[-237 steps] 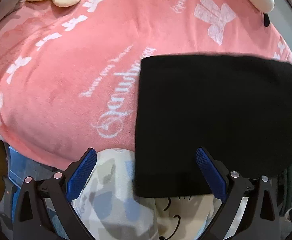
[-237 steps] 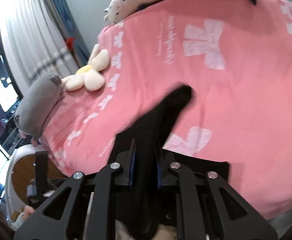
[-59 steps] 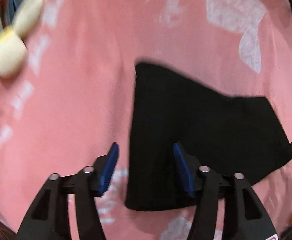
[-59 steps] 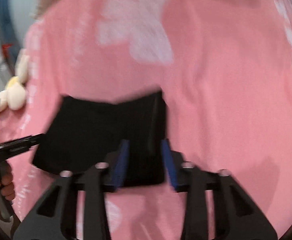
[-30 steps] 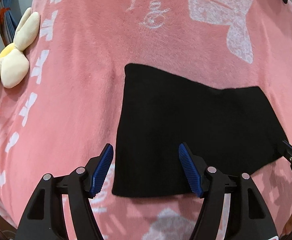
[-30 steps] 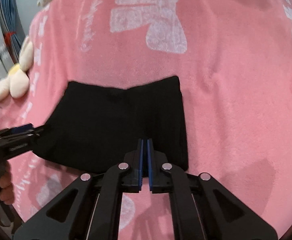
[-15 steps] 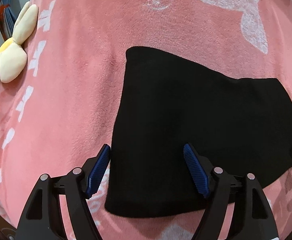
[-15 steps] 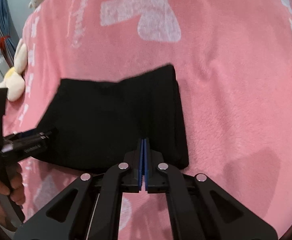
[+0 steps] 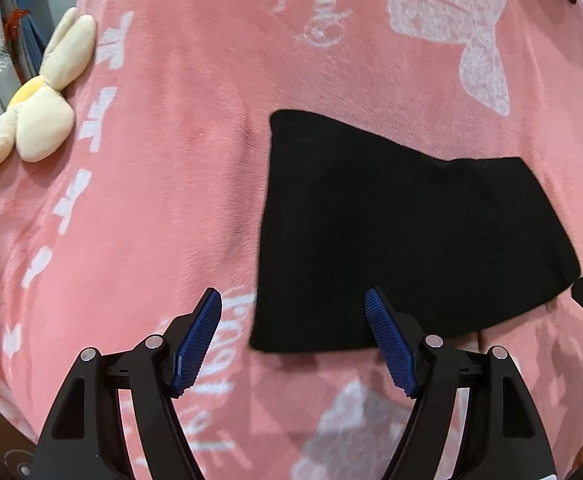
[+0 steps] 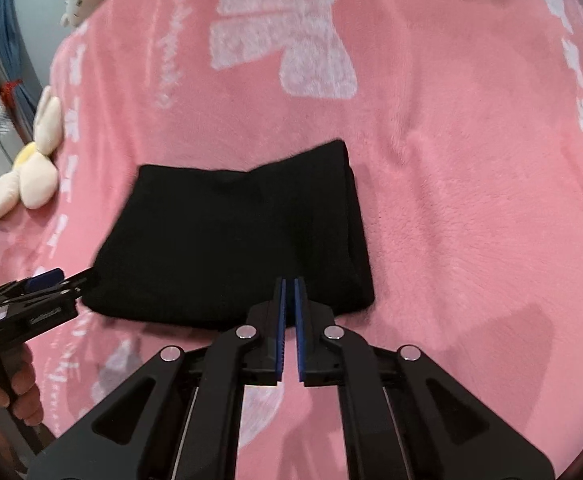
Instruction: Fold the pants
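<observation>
Neatly folded black pants (image 9: 403, 236) flat on pink blanket (image 9: 163, 184)

Black gripper (image 9: 293, 312) frames, ribbed blue pads (image 9: 197, 342)

Folded pants (image 9: 403, 236) flat on blanket (image 9: 171, 208), plush toy (image 9: 35, 120) far left near blanket edge

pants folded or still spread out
Folded. The black pants lie as one compact block on the pink blanket, with stacked layers showing along the right edge. Neither gripper holds them.
</observation>
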`<action>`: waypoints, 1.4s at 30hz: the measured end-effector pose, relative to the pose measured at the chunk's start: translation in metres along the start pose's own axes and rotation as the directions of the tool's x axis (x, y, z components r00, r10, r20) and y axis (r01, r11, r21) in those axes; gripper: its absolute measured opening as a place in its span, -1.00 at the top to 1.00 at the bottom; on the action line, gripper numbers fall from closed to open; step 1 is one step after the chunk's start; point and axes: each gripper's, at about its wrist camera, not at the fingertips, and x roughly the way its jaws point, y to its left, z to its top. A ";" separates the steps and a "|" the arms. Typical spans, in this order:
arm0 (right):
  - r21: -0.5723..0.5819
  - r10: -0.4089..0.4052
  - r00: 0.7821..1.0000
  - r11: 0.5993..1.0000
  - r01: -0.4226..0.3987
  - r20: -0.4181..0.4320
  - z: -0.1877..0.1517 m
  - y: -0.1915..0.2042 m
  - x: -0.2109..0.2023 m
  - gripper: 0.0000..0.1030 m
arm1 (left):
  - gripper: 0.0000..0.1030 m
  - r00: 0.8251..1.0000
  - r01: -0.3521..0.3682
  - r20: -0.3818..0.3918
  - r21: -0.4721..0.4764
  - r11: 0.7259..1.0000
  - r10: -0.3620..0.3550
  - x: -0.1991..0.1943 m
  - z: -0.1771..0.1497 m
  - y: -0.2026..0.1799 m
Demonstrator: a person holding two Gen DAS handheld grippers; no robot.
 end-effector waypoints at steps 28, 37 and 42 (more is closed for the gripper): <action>-0.101 -0.159 0.986 0.981 0.163 0.049 -0.137 0.031 -0.060 0.89 | -0.42 0.981 0.072 0.180 -0.024 0.997 -0.067 -0.050 -0.157 0.047; -0.059 -0.164 0.986 0.985 0.165 0.022 -0.138 0.021 -0.059 0.89 | -0.39 0.983 0.096 0.160 -0.048 0.994 -0.087 -0.046 -0.157 0.052; -0.117 -0.183 0.983 0.976 0.185 0.034 -0.140 0.031 -0.059 0.77 | -0.38 0.982 0.098 0.167 -0.030 0.995 -0.091 -0.048 -0.158 0.048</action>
